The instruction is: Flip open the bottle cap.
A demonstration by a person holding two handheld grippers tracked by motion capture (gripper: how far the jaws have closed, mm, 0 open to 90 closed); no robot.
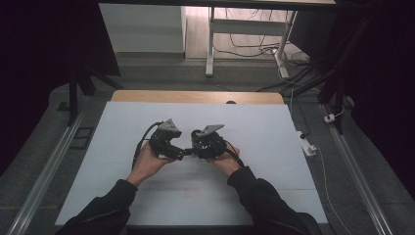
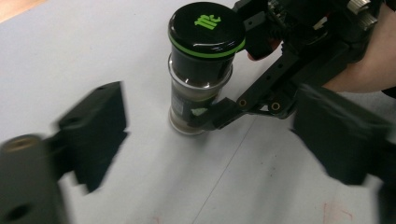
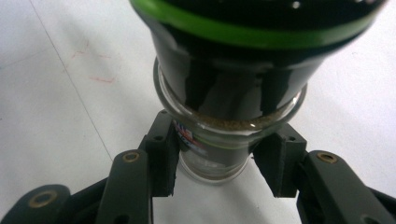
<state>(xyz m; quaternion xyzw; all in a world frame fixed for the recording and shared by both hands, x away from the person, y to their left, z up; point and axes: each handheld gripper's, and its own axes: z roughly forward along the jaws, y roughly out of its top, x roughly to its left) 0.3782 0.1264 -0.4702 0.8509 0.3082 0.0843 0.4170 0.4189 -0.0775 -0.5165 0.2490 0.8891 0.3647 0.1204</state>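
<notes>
Nearest to you, your forearms in dark sleeves enter from the bottom edge of the high view and meet over the middle of the white table [image 1: 147, 196].

Your right gripper [image 3: 215, 163] is clamped on the lower glass body of the spice jar [image 3: 224, 93]; in the right gripper view both pads press the glass just below the shoulder, one on either side. The jar stands upright on the table with its base on the surface, between the two grippers and slightly nearer the right one.

Your left gripper [image 2: 205, 140] is empty. Its jaws stand wide apart and frame the jar [image 2: 201, 70] from a short way off, touching nothing; their blur in the left gripper view suggests motion.

Handling, as a judgement: the jar is rigid glass, light to moderate in weight with its brownish granular fill, smooth and probably slippery where the label gives way to bare glass, and breakable if tipped or dropped. The broad black cap [image 2: 207, 25] with its green ring overhangs the body, so the jar is top-heavy. The ribbed skirt of the cap offers the surest purchase for the free gripper; the body already held makes the counter-grip.

Farther off lie the wooden table edge [image 1: 195, 96], then white frame legs [image 1: 210, 49] and loose floor cables [image 1: 254, 49].
</notes>
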